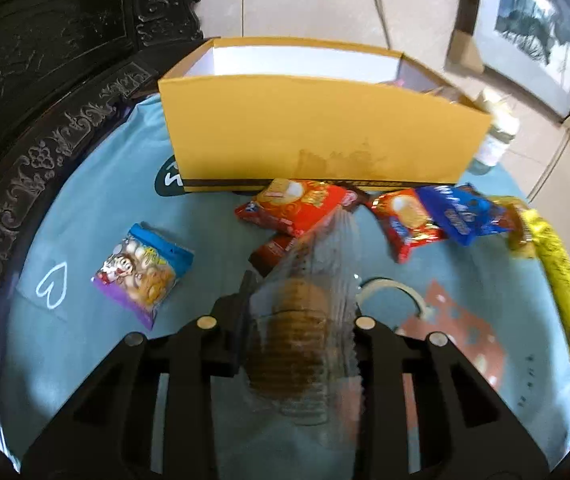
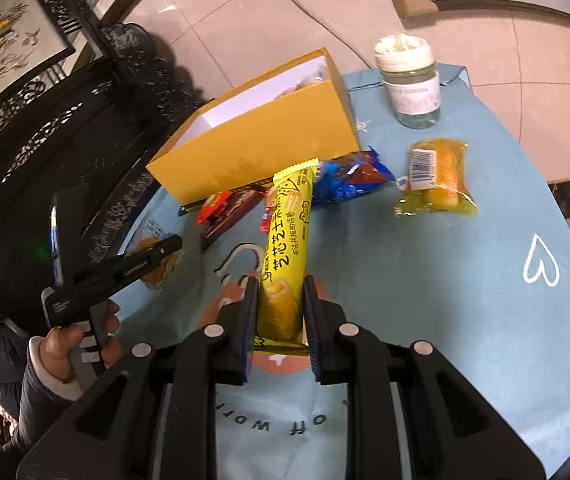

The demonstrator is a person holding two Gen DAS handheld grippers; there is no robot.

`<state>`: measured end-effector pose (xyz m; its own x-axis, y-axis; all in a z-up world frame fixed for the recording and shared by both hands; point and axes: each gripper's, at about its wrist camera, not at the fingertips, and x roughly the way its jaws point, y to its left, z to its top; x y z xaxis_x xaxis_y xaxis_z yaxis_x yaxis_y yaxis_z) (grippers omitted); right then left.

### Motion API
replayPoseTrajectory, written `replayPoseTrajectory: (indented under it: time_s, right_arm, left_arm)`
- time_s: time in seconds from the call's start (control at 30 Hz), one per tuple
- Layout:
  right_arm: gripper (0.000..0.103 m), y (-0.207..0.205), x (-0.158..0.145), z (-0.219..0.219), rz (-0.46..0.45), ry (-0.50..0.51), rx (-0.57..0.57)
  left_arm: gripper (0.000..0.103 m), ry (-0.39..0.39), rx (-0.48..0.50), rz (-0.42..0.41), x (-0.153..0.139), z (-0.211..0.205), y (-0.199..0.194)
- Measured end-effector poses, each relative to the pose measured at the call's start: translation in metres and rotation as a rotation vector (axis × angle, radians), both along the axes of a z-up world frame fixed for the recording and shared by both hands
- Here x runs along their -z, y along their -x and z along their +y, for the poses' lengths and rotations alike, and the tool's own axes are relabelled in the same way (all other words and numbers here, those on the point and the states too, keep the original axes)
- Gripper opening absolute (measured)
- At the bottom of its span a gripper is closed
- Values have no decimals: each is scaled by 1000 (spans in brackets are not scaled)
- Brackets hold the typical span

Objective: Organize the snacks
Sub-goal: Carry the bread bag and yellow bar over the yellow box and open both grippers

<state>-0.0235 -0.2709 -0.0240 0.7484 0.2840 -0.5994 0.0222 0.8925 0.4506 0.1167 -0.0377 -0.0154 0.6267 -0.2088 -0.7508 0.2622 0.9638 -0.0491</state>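
Our right gripper [image 2: 279, 312] is clamped on the lower end of the yellow wafer bar [image 2: 287, 248], its wrapper running up toward the yellow box [image 2: 261, 140]; our left gripper [image 1: 297, 320] grips a clear sleeve of round biscuits [image 1: 301, 320], pads pressed on the crinkled film. We judge both light; the bar is stiff enough to hold by one end, but the biscuits are brittle and the film slippery, so a mid-stack hold with gentle pressure suits. Beyond the fingers, glossy foil packets lie on the blue cloth [image 1: 97, 360] just before the box's matte cardboard wall: a red packet [image 1: 293, 208], a blue packet [image 1: 461, 216], a cartoon pouch [image 1: 145, 272]; a soft cake in clear wrap [image 2: 437, 176] lies apart, near a glass jar [image 2: 411, 84].
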Motion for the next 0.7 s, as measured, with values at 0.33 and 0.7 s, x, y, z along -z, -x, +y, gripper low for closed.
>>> replayPoseTrajectory:
  time_s: [0.33,0.7]
  right_arm:
    - [22,-19,-52,20,-102,45,-48]
    - [22,-118,-105,27,-183,122,-35]
  left_arm:
    - [29,68,58,-91,-70,-15,16]
    - [29,79,30,-108,-125,-46,-67]
